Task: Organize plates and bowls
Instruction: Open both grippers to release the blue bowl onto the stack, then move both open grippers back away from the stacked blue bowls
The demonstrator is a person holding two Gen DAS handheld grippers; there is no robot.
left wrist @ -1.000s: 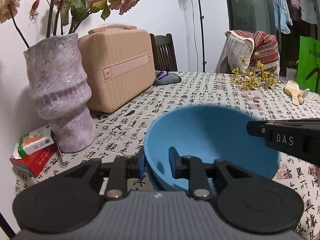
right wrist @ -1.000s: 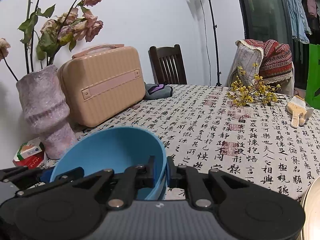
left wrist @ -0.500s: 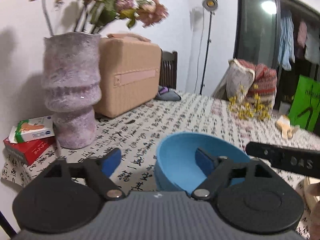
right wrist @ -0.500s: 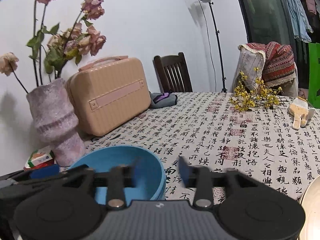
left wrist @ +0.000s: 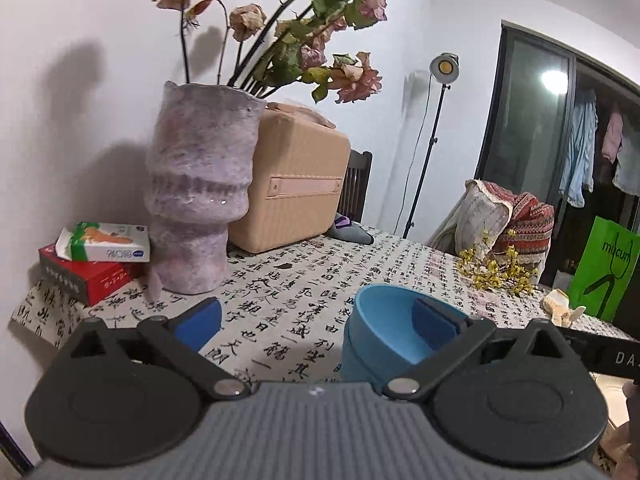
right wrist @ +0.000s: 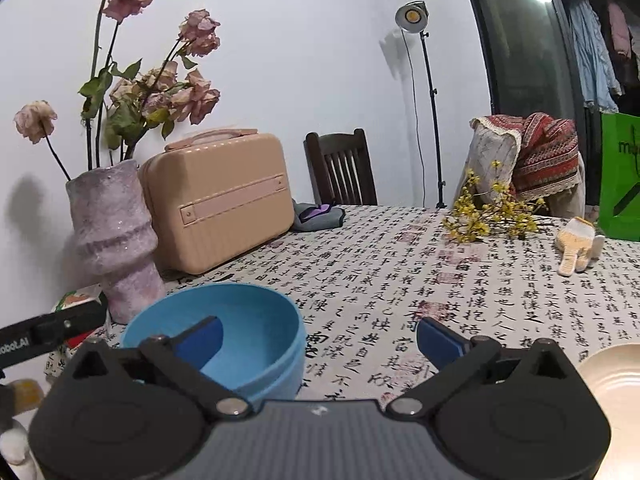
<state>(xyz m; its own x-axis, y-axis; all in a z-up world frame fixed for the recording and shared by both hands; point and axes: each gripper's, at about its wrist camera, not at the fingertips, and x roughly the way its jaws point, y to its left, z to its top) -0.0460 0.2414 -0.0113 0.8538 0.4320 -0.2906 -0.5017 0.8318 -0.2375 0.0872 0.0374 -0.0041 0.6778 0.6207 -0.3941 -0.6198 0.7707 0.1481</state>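
Left wrist view shows the blue bowl [left wrist: 384,340] sitting on the table [left wrist: 304,280], at about four o'clock from the purple vase [left wrist: 200,200]. It looks like two nested bowls, one rim just under the other. The left hand-held gripper [left wrist: 316,320] is opening wide with its right pad over the bowl's near wall, not pressing. The right hand-held gripper [right wrist: 320,340] is likewise opening, its left pad inside the bowl, grasping nothing. The bowl seems light, stiff, smooth plastic, likely slippery; pinching the rim wall looks best. A cream plate [right wrist: 612,376] lies at three o'clock.
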